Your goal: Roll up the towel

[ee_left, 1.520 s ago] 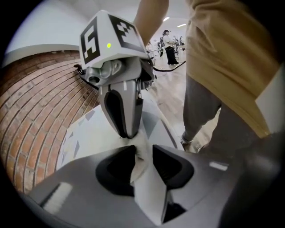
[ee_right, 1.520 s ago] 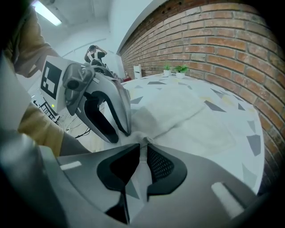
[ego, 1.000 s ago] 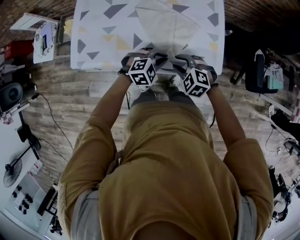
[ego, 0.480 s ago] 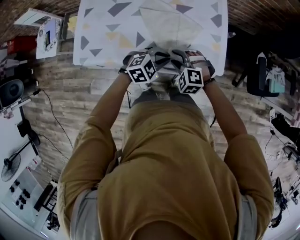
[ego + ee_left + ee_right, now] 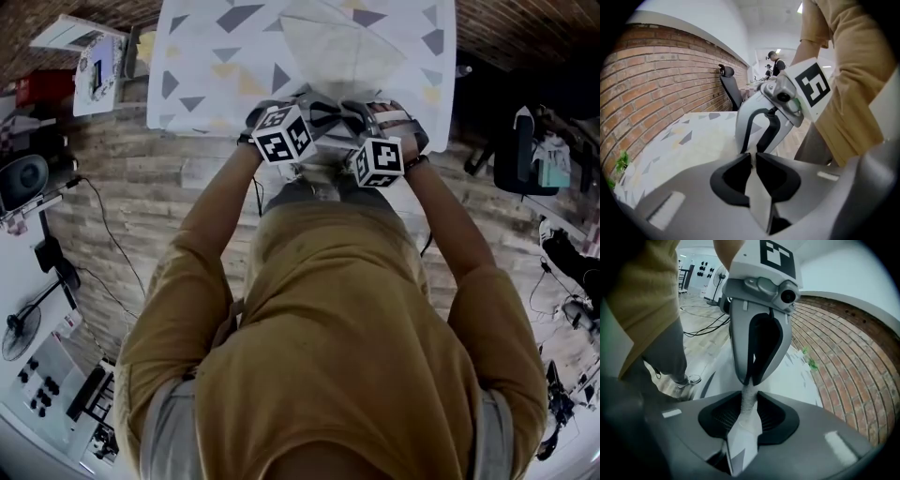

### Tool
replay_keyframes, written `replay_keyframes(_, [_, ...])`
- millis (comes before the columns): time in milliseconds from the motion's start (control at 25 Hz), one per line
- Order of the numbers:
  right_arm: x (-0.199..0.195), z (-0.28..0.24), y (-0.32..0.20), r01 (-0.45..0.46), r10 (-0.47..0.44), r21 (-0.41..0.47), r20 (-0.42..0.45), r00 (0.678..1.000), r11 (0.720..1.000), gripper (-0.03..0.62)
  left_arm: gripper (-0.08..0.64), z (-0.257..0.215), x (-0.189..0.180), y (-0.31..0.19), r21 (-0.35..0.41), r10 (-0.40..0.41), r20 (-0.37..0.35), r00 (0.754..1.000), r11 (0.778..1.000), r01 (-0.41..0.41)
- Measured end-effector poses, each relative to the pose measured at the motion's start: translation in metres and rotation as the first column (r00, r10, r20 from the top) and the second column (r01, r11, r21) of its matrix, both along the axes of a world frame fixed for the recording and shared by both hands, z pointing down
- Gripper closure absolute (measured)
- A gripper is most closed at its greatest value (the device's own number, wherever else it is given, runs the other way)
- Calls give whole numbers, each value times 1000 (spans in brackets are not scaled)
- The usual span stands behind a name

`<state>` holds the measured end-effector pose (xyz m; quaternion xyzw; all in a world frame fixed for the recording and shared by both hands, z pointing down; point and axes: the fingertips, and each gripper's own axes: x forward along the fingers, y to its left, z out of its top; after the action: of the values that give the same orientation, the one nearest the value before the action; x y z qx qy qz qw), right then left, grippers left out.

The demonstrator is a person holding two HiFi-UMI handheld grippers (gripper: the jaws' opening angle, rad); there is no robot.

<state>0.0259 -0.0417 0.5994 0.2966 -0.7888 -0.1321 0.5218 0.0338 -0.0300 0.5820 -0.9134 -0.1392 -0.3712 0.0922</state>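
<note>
The towel (image 5: 330, 49), top centre of the head view, lies on the patterned table (image 5: 192, 66). My left gripper (image 5: 753, 158) pinches its near edge; my right gripper (image 5: 750, 397), jaws just closed tighter, pinches it too.

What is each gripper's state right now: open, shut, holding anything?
Left gripper: shut on the towel.
Right gripper: shut on the towel; its jaws have just been closing on it.

The pale cream towel (image 5: 336, 45) lies on the triangle-patterned bench (image 5: 202, 66). Its far part is flat, while its near end is gathered narrow and lifted at the bench's near edge.
</note>
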Motion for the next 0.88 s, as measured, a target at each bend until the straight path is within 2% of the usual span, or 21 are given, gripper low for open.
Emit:
replay_keyframes(160, [2,-1,-2,-50,52,-49,46,998,998,532,476,-3,-1,-4,1,-23,-18,1000,1000,23])
replay_keyframes(320, [2,-5,2,-98,116,-141,127,985,985,538,476,-6,-5,-1,46,-10,-35,999,999,12])
replay_keyframes(520, [8,-15,3,-105,141,-195,178,974,975,538,443,-11,-8,-3,103,11,-49,999,995,-6])
replay_keyframes(760, [3,-18,15,-32,115,-322,241,964,946,538,416,-13,4,6,79,69,-49,996,995,-65])
replay_keyframes(880, [7,-20,14,-36,148,-361,288,946,932,537,429,-13,7,6,19,46,-65,997,999,-45])
